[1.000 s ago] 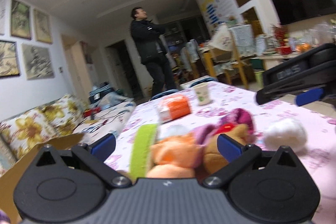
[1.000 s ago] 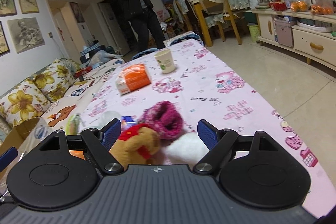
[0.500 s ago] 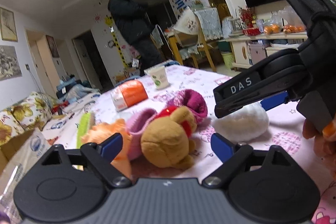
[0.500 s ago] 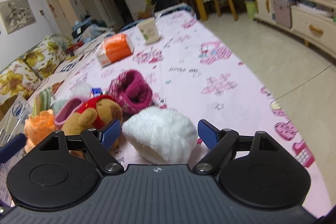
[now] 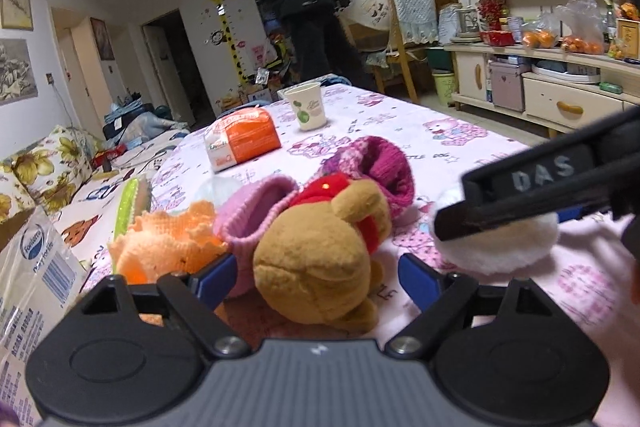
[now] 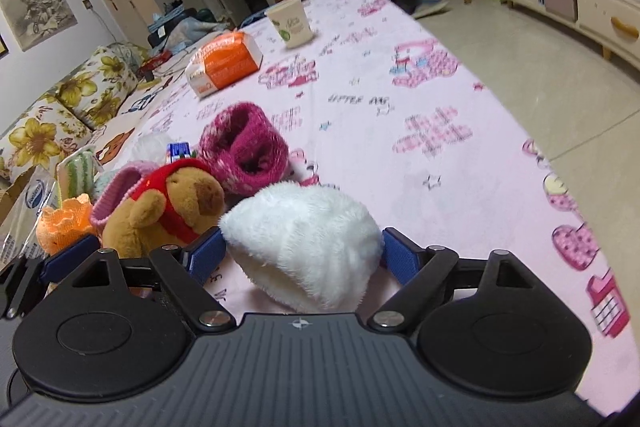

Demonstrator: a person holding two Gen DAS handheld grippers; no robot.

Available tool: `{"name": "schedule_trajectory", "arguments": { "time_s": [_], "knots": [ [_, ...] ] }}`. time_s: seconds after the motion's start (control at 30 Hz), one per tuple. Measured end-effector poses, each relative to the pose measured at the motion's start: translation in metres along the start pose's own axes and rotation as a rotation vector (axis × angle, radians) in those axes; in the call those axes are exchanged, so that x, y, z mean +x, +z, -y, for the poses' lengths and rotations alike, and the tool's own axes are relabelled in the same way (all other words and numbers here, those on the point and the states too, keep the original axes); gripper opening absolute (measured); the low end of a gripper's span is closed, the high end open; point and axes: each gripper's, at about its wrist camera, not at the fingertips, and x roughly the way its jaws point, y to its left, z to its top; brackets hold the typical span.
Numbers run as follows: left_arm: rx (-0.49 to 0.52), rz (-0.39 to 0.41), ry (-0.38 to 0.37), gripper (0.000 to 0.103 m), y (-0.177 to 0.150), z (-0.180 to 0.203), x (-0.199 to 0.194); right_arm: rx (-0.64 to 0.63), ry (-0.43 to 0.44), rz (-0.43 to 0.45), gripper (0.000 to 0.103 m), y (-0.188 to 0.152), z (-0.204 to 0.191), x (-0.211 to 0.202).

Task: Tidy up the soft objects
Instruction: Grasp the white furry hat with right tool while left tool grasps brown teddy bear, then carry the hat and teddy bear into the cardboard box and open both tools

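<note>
Closing in since a second ago, the right gripper (image 6: 302,253) now brackets the white fluffy ball (image 6: 304,239), jaws spread, pads just beside it; the left gripper (image 5: 316,277), jaws spread, straddles the teddy bear (image 5: 320,259) at the ball's nine o'clock. Both grasps look imminent.

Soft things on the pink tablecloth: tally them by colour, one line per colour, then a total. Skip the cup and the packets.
Brown: 1, plush bear
White: 1, fluffy piece between the right gripper fingers
Magenta: 1, knit sock
Light pink: 1, knit piece
Orange: 1, crochet piece
Green: 1, striped piece
Total: 6
</note>
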Motion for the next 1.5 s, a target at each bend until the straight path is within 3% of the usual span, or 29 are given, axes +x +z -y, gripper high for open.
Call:
{"name": "schedule_trajectory", "arguments": {
  "time_s": [0.27,0.43,0.8,0.83,0.87,0.9,1.5],
  "knots": [
    [-0.007,-0.025,0.003,0.087,0.003,0.002,0.013,-0.008,-0.001,0.003,0.103,0.0,-0.001,-0.003],
    [-0.006,-0.04,0.003,0.078,0.005,0.001,0.019,-0.015,-0.004,0.0,0.1,0.001,0.001,-0.002],
    [-0.024,-0.029,-0.035,0.069,0.007,-0.003,0.021,-0.023,-0.006,0.007,0.071,0.003,0.002,0.0],
    [-0.026,-0.027,-0.039,0.068,0.007,-0.003,0.021,-0.025,-0.007,0.008,0.065,0.003,0.002,-0.001],
    [-0.028,-0.026,-0.043,0.068,0.007,-0.004,0.02,-0.03,-0.015,0.009,0.049,0.003,0.002,0.0],
    [-0.033,-0.025,-0.046,0.068,0.007,-0.005,0.02,-0.034,-0.024,0.006,0.045,0.003,0.002,-0.001],
    [-0.187,0.015,-0.161,0.066,0.014,-0.035,0.004,-0.034,-0.066,0.036,0.041,0.008,0.001,-0.007]
  ]
}}
